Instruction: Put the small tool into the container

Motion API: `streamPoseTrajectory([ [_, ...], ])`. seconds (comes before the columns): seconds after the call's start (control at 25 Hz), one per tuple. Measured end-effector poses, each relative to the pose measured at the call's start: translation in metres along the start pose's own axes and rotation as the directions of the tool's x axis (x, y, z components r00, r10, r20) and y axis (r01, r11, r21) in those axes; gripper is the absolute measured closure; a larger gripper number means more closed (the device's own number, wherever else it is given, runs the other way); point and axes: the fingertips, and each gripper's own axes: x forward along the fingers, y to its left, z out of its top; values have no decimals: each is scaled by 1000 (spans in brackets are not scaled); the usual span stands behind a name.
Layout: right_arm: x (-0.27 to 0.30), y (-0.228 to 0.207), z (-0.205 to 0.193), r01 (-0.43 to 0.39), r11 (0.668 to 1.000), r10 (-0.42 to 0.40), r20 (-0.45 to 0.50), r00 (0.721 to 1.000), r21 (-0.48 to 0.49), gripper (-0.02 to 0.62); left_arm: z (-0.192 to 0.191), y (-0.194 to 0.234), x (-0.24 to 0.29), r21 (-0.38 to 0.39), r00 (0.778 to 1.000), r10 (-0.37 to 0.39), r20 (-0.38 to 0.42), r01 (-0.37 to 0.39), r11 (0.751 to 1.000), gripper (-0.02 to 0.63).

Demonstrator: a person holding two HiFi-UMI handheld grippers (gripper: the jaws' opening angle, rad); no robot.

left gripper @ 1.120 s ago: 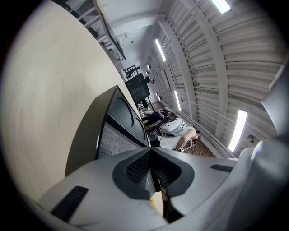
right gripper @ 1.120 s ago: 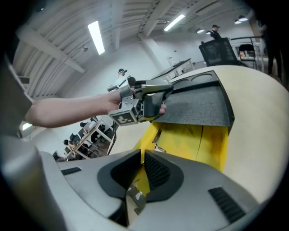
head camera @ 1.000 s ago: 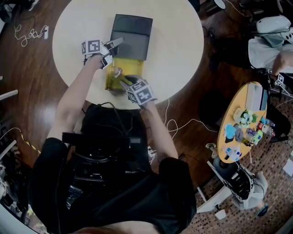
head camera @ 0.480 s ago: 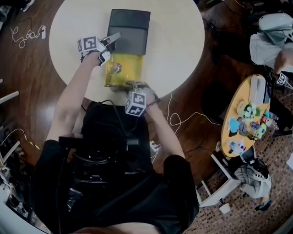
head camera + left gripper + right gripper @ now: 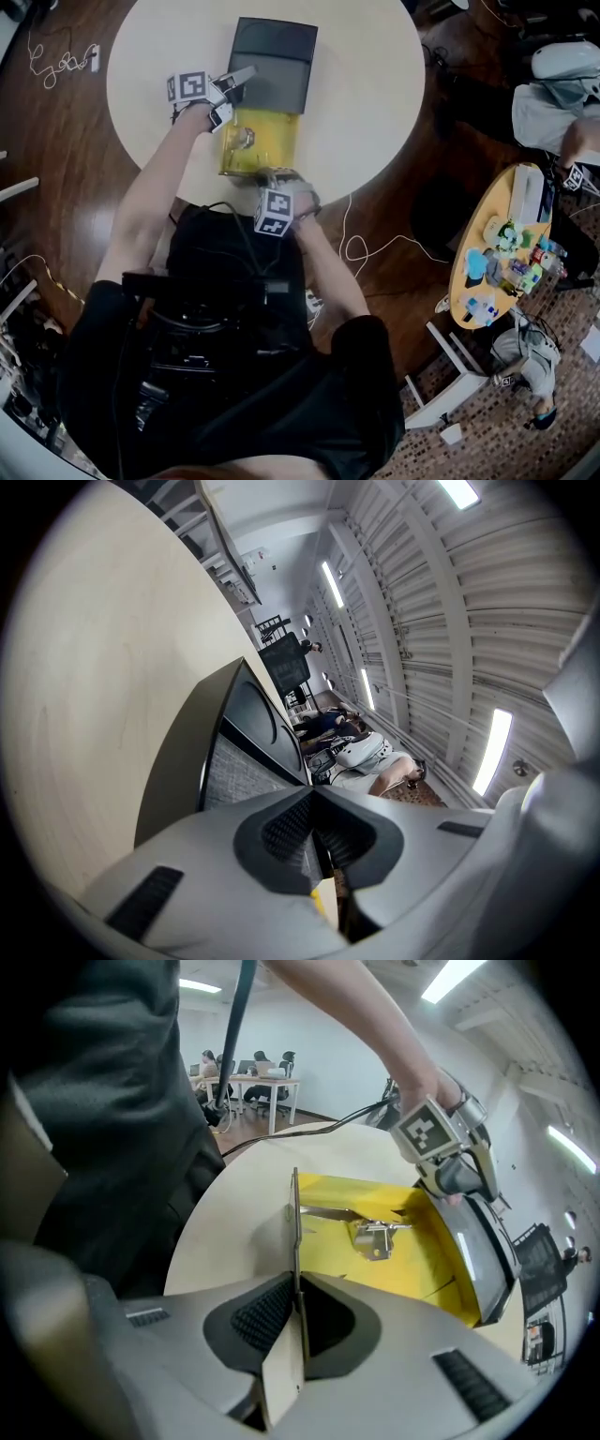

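A yellow open box (image 5: pixel 274 141) lies on the round white table (image 5: pixel 366 84), its dark lid (image 5: pixel 275 64) folded back on the far side. Inside lies a small metal tool (image 5: pixel 246 139), seen closer in the right gripper view (image 5: pixel 377 1235). My right gripper (image 5: pixel 273 180) is at the box's near edge; its jaws have just been closing and now pinch the thin upright flap (image 5: pixel 294 1241) between the pads (image 5: pixel 265 1316). At the far left corner by the lid, my left gripper (image 5: pixel 242 79) is shut on a thin yellow edge (image 5: pixel 322 904).
A cable (image 5: pixel 366 248) loops on the dark wood floor right of the table. A small oval table (image 5: pixel 530 192) with colourful items stands at the right, with a seated person (image 5: pixel 562 103) beyond it. Another cable (image 5: pixel 61 66) lies at the upper left.
My right gripper drew back from inside the box to its near edge, rolled over, and closed on the flap. The left gripper and the tool stayed put.
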Motion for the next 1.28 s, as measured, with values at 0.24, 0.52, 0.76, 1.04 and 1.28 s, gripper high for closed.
streamPoseTrajectory([
  [0.24, 6, -24, 2, 80, 997, -80, -17, 997, 8, 554, 0, -2, 0, 8, 1000, -3, -2, 3, 1000, 604],
  [0.52, 8, -42, -1, 129, 991, -130, -49, 990, -21, 551, 0, 1, 1, 1, 1000, -4, -12, 4, 1000, 603],
  [0.76, 10, -60, -4, 141, 990, -142, -58, 988, -26, 549, 0, -2, 3, 3, 1000, -6, -11, 6, 1000, 603],
  [1.04, 16, -76, -6, 151, 988, -152, -54, 987, -27, 548, 1, -1, 3, 1, 1000, -12, -9, 12, 1000, 603],
  [1.28, 14, -80, -6, 149, 988, -150, -50, 987, -28, 548, 0, -3, 2, 0, 1000, -11, -9, 11, 1000, 603],
])
